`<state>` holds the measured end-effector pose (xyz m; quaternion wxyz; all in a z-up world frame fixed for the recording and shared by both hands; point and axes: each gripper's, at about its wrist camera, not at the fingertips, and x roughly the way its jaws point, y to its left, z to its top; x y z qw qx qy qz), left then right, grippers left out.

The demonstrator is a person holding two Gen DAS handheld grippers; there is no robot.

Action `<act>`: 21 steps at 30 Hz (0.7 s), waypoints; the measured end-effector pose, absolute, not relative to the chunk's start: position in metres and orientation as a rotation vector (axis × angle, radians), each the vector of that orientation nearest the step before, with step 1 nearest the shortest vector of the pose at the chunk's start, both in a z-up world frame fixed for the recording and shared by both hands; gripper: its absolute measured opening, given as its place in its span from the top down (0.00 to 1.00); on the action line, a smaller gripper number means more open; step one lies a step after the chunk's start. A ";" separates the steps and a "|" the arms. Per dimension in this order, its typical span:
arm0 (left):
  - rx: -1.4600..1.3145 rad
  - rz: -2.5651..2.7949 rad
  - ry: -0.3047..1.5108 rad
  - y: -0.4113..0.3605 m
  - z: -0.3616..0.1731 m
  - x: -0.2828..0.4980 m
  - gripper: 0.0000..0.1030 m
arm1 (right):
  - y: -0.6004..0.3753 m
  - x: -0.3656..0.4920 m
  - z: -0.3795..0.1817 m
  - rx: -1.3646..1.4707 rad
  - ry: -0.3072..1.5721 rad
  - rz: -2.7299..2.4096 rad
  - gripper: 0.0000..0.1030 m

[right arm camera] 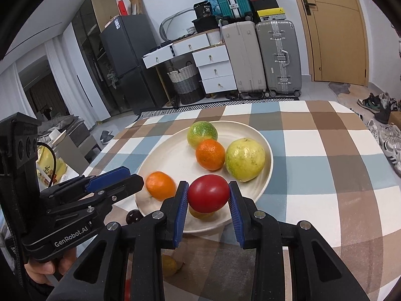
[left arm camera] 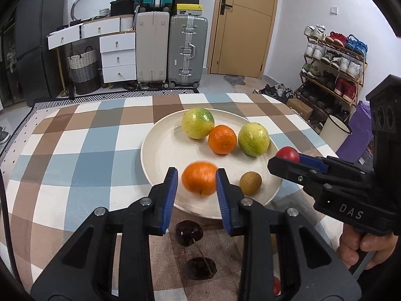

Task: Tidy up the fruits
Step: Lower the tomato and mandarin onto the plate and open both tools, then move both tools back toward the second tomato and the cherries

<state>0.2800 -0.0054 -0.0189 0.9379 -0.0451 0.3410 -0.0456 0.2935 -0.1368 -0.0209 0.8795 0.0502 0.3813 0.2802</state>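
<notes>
Round cream plate (left arm camera: 160, 150), smooth and shallow-rimmed, sits on a checked cloth (left arm camera: 75, 150) of blue, brown and white squares. On it, at the far side: two mottled yellow-green round fruits (left arm camera: 198, 123) (left arm camera: 253, 139) with a dimpled mandarin (left arm camera: 222, 139) between them, touching the right one in the right wrist view. Near side: a small dull brown-green oval fruit (left arm camera: 250, 183), long axis roughly upright in view. Left gripper (left arm camera: 196, 180), black arms with ribbed blue pads, points down toward the plate's near rim; a second orange (left arm camera: 199, 181), motion-blurred, fills the gap between its fingers over the plate, the right pad at its skin, the left pad just beside it; jaws set narrow, and I cannot tell whether they grip it. Right gripper (right arm camera: 208, 197) comes in from the right, tilted down, fingers closed on a glossy red tomato (right arm camera: 208, 193), slightly oblong, long axis level across the pads, held above the plate's near right edge. A hand (left arm camera: 361, 245) wraps the right gripper's handle. Off the plate, on the cloth beneath the left gripper, lie two dark stemmed fruits (left arm camera: 188, 233) (left arm camera: 201, 268), stems thin and pale.
</notes>
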 end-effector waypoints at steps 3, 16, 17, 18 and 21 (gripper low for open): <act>-0.087 -0.092 0.702 -0.005 -0.021 0.281 0.72 | -0.137 0.294 -0.022 0.101 0.792 0.579 0.69; -0.127 -0.065 0.726 0.007 -0.023 0.281 0.72 | -0.142 0.292 -0.019 0.077 0.773 0.513 0.50; -0.132 -0.062 0.728 0.009 -0.022 0.280 0.71 | -0.145 0.291 -0.017 0.079 0.769 0.510 0.48; -0.136 -0.059 0.731 0.011 -0.021 0.278 0.69 | -0.148 0.290 -0.016 0.083 0.768 0.510 0.40; -0.138 -0.046 0.723 0.015 -0.019 0.271 0.49 | -0.156 0.285 -0.012 0.093 0.757 0.508 0.21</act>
